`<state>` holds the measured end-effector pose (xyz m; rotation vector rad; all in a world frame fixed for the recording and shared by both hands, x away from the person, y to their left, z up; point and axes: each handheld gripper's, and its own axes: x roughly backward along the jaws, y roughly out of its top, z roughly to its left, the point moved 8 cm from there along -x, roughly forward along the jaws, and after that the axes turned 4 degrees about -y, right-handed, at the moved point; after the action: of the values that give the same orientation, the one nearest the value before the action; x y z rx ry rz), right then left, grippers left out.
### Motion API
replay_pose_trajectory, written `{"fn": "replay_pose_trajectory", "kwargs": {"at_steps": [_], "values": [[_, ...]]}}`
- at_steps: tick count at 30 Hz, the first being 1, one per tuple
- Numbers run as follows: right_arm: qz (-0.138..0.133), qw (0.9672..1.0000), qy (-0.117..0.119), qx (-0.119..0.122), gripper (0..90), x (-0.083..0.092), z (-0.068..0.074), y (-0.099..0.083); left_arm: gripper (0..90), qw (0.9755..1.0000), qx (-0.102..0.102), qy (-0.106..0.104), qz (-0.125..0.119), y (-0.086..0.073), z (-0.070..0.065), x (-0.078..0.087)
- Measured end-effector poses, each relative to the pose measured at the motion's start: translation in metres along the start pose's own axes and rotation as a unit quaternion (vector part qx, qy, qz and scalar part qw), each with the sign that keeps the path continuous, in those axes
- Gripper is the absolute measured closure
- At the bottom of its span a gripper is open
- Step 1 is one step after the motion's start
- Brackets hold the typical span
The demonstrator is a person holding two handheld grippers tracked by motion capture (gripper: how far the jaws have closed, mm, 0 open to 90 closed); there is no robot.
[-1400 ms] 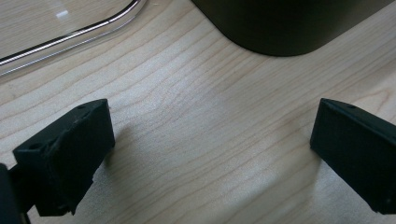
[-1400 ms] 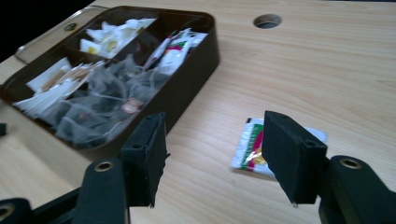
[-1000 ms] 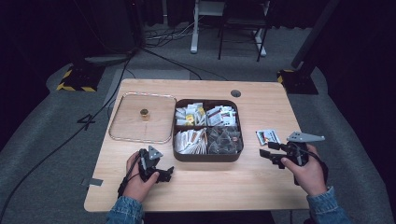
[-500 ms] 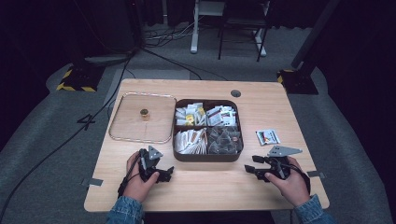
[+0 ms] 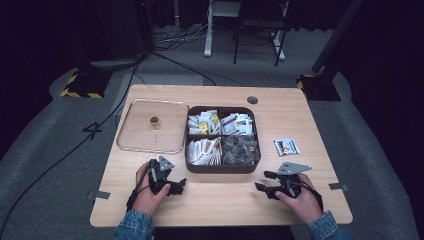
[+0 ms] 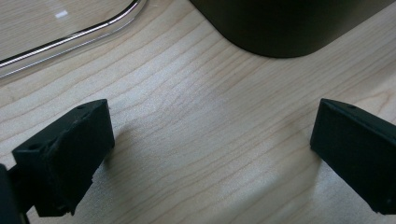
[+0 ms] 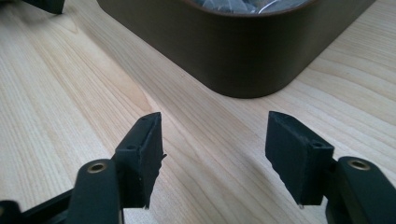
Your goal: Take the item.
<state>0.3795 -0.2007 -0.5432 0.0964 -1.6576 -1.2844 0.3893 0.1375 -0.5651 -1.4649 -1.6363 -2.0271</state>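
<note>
Both grippers rest low on the bench (image 5: 225,200), one at each near corner of the dark brown tray (image 5: 220,167), and neither holds anything.

The left gripper (image 5: 176,186) sits in the person's left hand (image 5: 150,192), its jaws released and spread wide over bare wood. In the left gripper view the two black pads (image 6: 70,154) stand far apart with only the bench grain between them. Straight ahead of these jaws, a little to their right, is the rounded corner of the tray (image 6: 285,28); ahead and to their left runs the metal-edged rim of the clear lid (image 6: 70,39), lying flat on the bench beside the tray.

The right gripper (image 5: 264,181) lies in the right hand (image 5: 300,197), pointing across toward the tray. Its jaws have just been opening — they stand parted with nothing between them, just the wood. In the right gripper view the tray's curved wall (image 7: 233,51) rises just ahead of the jaws, near but not touching, and a glimpse of clear wrapped sachets (image 7: 243,4) shows over its rim.

From above, the tray is divided into compartments filled with paper packets and sachets (image 5: 220,135); it lies between the two pairs of jaws and beyond them. The lid (image 5: 152,125), with its small knob, lies beyond the left jaws. A single small packet (image 5: 286,146) lies on the bench beyond the right jaws, apart from the tray's right side — well clear of the gripper.
</note>
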Motion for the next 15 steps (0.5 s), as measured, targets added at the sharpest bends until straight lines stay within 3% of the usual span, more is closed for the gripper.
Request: {"fn": "replay_pose_trajectory", "kwargs": {"at_steps": [6,11,15], "values": [[0.015,0.9998,-0.009,0.008,29.3,-0.006,0.001,-0.006,0.0,1.0000,0.002,-0.001,0.000,0.000,0.000,0.000],[0.029,0.9979,-0.024,0.053,11.8,-0.011,0.003,-0.012,0.0,1.0000,0.002,-0.001,-0.001,0.000,0.000,0.000],[0.032,0.9976,-0.024,0.057,8.5,-0.013,0.005,-0.012,0.0,1.0000,0.003,-0.001,-0.002,0.000,0.000,-0.001]]}}
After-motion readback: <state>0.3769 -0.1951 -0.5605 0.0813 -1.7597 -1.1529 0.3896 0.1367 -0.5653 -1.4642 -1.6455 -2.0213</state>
